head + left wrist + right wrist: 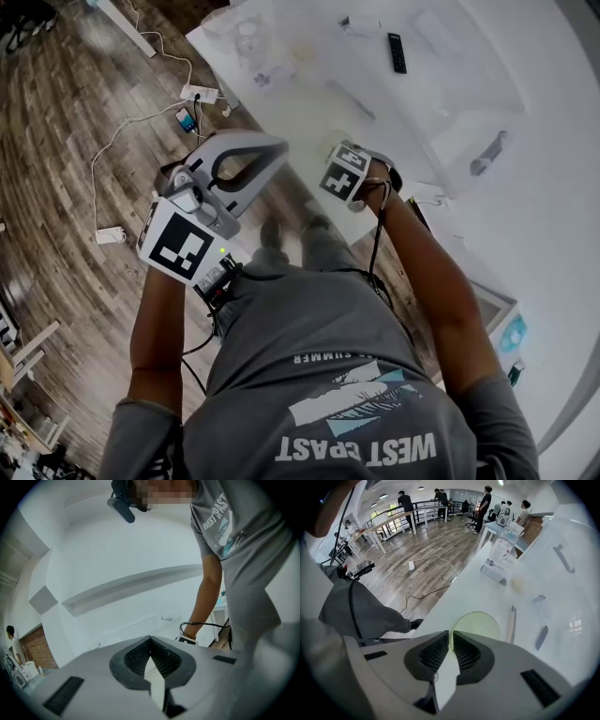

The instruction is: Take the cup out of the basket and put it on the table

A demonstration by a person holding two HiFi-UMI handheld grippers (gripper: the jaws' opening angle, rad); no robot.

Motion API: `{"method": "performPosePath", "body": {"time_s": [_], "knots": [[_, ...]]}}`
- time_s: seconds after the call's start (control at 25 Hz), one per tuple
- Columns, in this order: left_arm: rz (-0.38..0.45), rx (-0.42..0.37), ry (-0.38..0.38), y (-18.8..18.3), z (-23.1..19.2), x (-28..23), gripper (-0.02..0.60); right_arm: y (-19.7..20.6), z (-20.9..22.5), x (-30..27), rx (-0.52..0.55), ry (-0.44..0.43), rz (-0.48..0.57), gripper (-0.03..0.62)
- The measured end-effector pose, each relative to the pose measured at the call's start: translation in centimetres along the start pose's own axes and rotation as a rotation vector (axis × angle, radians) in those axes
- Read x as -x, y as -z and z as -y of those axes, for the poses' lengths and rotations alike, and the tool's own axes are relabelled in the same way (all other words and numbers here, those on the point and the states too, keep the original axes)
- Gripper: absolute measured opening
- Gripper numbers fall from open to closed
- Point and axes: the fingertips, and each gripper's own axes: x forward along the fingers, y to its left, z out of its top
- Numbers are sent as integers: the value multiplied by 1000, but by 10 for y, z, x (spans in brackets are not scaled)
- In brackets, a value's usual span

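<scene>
A: Right gripper (449, 633) state?
B: Points straight down over the table (454, 597) edge. Jaws are a thin slit apart and the cup (480, 625) rim runs through the slit. They look just clear of it, so I read it as not clamped.
A: Cup down?
B: Looks seated on the table near the edge, mouth up. Basket: can't pick it out in any view.
A: Left gripper (150, 638)?
B: Jaws together, nothing in them. Held about level, out over the floor (84, 141).
A: How does the cup handle?
B: Pale green, translucent, thin wall. I'd judge light plastic: flexes under squeeze, smooth, tips easily. Grab point is the rim, 1 jaw inside, 1 outside, light force. Any pull-off should go straight up or it drags over.
</scene>
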Motion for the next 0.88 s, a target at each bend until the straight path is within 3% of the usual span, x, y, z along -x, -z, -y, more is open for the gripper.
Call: {"method": "performPosePath", "body": {"time_s": [0.28,0.52,0.68,0.8,0.88], "knots": [[1,-1,6,0,-1,1,8,-2,-2,4,23,5,24,66],[10,-8,10,-2,-4,1,8,-4,3,23,-23,46,71,87],[14,-16,12,-4,-6,4,8,-13,10,59,-77,122,184,87],[17,-22,18,-5,-6,5,8,-27,16,103,-128,211,327,84],[21,-26,24,-6,-6,5,8,-42,20,139,-149,274,459,22]]}}
